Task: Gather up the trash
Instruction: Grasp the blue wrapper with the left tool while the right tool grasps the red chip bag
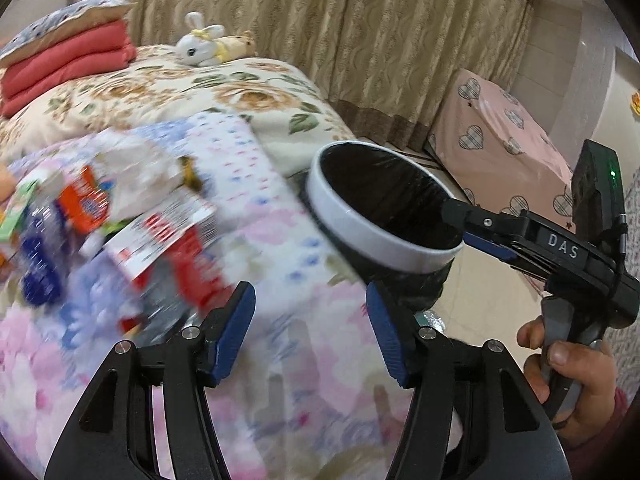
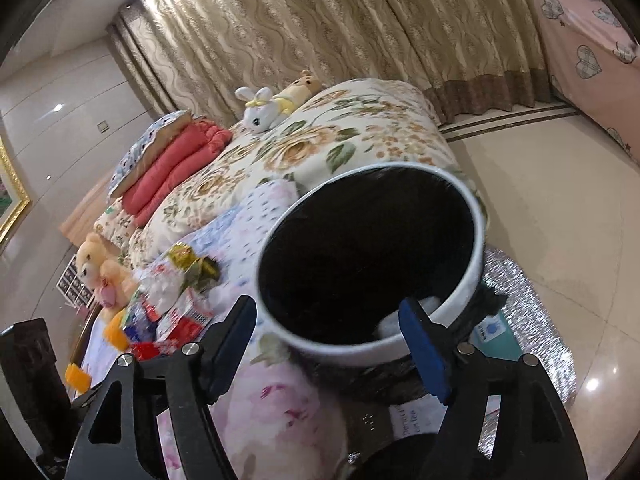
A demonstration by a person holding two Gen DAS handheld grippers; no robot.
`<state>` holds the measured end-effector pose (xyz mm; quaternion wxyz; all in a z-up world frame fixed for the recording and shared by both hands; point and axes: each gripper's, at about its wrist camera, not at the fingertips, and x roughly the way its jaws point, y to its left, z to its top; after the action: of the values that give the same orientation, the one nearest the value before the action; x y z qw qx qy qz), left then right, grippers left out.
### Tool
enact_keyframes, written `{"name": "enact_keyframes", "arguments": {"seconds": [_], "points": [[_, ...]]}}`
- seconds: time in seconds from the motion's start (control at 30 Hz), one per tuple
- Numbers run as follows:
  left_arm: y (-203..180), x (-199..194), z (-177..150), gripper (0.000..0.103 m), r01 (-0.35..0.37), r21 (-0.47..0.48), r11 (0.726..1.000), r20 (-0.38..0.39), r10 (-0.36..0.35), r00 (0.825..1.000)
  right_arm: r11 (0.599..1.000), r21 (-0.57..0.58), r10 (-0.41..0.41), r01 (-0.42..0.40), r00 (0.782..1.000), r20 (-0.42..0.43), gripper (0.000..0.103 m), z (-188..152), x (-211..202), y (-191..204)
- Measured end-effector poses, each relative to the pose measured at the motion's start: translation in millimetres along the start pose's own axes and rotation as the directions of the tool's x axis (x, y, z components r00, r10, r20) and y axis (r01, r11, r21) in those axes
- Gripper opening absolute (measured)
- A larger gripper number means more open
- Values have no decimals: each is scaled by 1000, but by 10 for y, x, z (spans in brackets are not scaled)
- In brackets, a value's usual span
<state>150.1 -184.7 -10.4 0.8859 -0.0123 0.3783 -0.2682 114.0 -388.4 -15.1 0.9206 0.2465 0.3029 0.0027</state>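
A bedroom in a home

You are standing at a bed (image 2: 320,148) spread with floral quilts, with a folded red blanket (image 1: 68,62) and a pillow stacked at its far end and a white plush rabbit (image 2: 260,110) lying beside a small bear toy. Long beige patterned curtains (image 1: 340,20) hang behind it to the polished tile floor (image 2: 560,220), and a pink cover printed with hearts (image 1: 500,140) drapes what may be a second bed, though the view is too warped to say. A yellow teddy bear (image 2: 96,268) sits by the bedside.
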Motion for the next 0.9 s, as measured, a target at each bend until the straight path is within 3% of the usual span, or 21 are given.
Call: {"name": "enact_keyframes", "arguments": {"seconds": [0.47,0.9], "points": [[727,-558,-338,59,-93,-139,986,62,102,993,993,-66,92,-98,992,-82,80,-430,145,632],[1527,-705,-548,59,-204,-273,940,38,223,974,975,-127,158,-183,970,-185,80,-784,398,1180]]}}
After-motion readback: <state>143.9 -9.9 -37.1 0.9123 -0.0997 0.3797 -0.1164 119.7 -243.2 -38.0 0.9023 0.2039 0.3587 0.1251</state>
